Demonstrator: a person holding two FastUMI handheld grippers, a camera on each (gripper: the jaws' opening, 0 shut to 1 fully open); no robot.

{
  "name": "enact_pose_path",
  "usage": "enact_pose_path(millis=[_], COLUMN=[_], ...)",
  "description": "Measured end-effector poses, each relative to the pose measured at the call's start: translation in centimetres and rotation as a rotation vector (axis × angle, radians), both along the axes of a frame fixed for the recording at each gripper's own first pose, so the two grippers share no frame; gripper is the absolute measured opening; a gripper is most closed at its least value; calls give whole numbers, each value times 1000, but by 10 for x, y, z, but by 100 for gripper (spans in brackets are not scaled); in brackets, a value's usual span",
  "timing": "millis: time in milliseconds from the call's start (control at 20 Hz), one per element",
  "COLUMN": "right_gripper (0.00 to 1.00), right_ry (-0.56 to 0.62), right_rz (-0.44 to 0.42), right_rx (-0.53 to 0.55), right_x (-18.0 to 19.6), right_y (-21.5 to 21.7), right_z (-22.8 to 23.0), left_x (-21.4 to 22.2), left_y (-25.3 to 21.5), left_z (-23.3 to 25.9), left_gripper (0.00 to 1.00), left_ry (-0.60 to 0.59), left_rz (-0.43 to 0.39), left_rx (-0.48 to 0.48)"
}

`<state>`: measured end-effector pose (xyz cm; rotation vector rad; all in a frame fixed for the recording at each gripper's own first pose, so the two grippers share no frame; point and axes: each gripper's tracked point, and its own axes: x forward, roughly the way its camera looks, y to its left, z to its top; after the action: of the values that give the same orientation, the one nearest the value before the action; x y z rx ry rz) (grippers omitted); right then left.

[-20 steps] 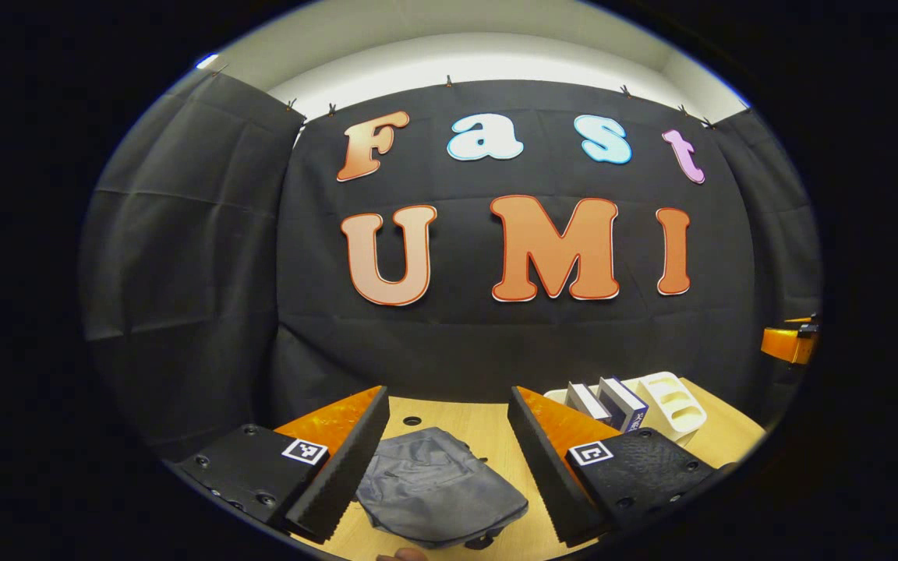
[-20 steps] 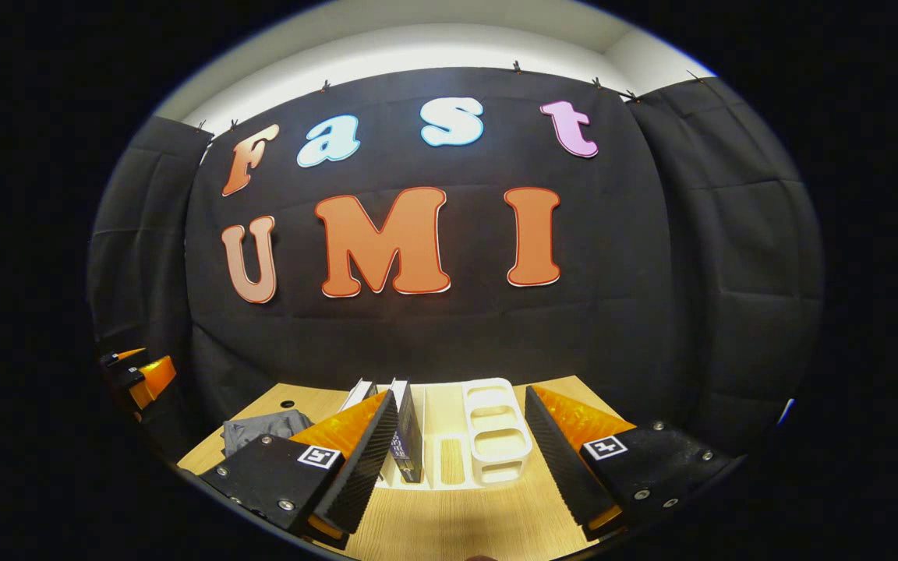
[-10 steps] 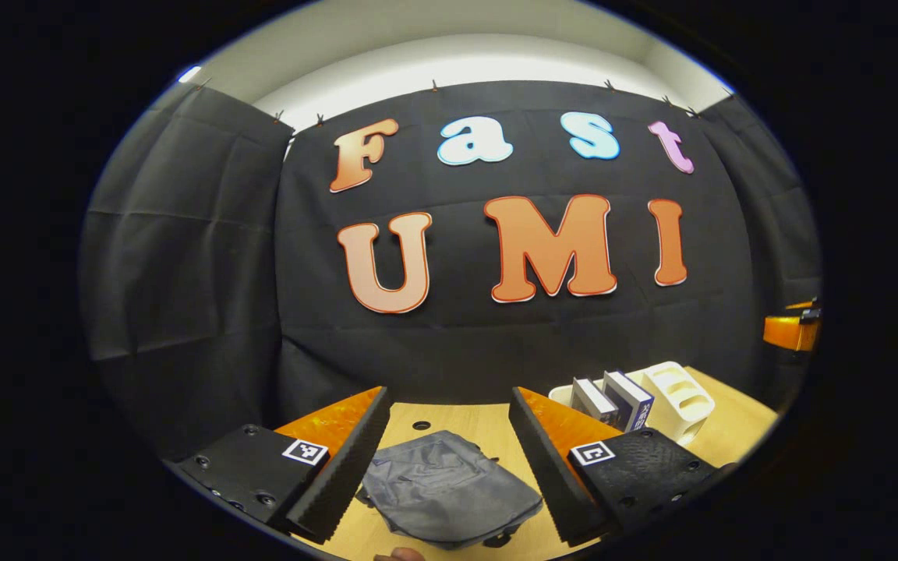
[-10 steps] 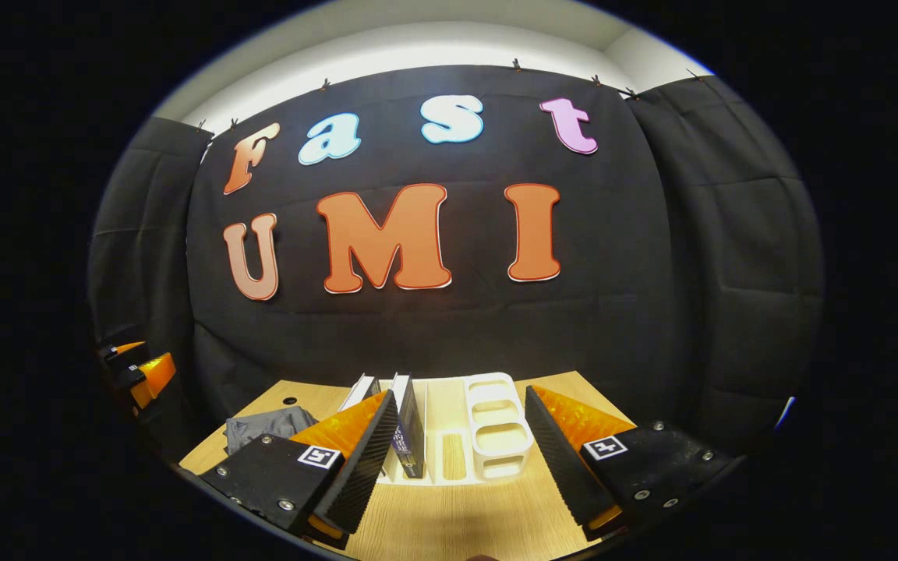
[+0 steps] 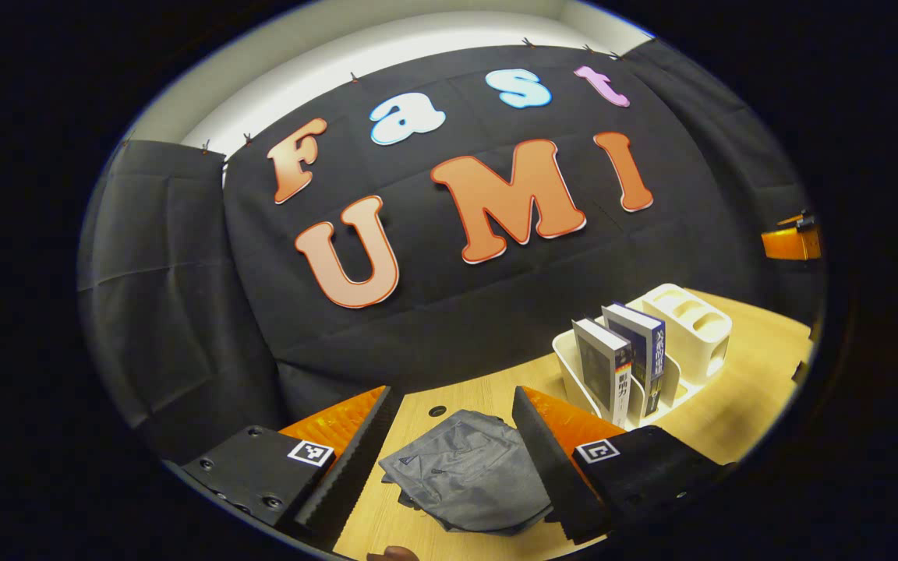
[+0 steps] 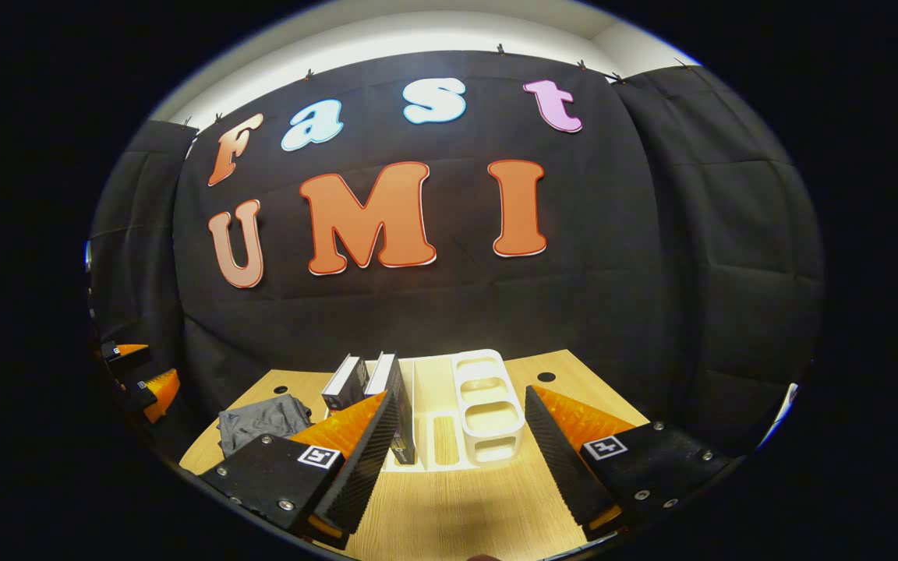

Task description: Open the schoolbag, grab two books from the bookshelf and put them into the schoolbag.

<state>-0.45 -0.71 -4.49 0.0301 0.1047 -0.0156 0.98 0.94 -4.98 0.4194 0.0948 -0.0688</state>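
A grey schoolbag (image 5: 468,479) lies flat on the wooden table, just beyond my open left gripper (image 5: 449,460), whose fingers frame it without touching. The same schoolbag (image 6: 260,421) sits far left in the right gripper view. Two books (image 5: 624,362) stand upright in a white bookshelf (image 5: 691,327) to the right of the bag. My right gripper (image 6: 457,452) is open and empty above the table, with the bookshelf (image 6: 484,401) straight ahead between its fingers and the books (image 6: 359,375) behind its left finger. The left gripper (image 6: 141,374) appears at that view's left edge.
The wooden table (image 6: 464,514) has small round holes (image 6: 546,377) near its back edge. Black cloth walls close in the back and both sides. The right gripper's orange finger (image 5: 788,241) shows at the right edge of the left gripper view.
The left gripper has tilted and swung, so the bookshelf and books now sit higher and larger on its right. The right gripper has tipped down slightly, showing more table. Both stayed open.
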Motion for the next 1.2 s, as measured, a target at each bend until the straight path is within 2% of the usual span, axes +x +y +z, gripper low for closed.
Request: enact_pose_path(millis=[50, 100, 300, 350, 400, 850, 1200], right_gripper=[97, 97, 97, 97, 97, 97, 98], right_ry=[12, 25, 73, 82, 91, 176, 237], right_rz=[-2, -3, -19, -25, -31, -74, -105], right_rx=[5, 13, 29, 27, 21, 33, 19], right_x=[1, 2, 5, 5, 4, -1, -8], right_y=[-1, -2, -9, -11, -12, -26, -38], right_z=[-5, -10, -29, -33, -37, -70, -93], left_x=[2, 3, 8, 8, 8, 5, 5], left_y=[-1, -1, -7, -10, -10, -26, -28], left_z=[-7, -16, -68, -83, -98, -207, -272], left_gripper=[100, 97, 97, 100, 97, 97, 97], left_ry=[12, 21, 96, 119, 146, 341, 439], left_rz=[0, 0, -30, -38, -41, -114, -158], left_rx=[34, 71, 208, 234, 255, 364, 488])
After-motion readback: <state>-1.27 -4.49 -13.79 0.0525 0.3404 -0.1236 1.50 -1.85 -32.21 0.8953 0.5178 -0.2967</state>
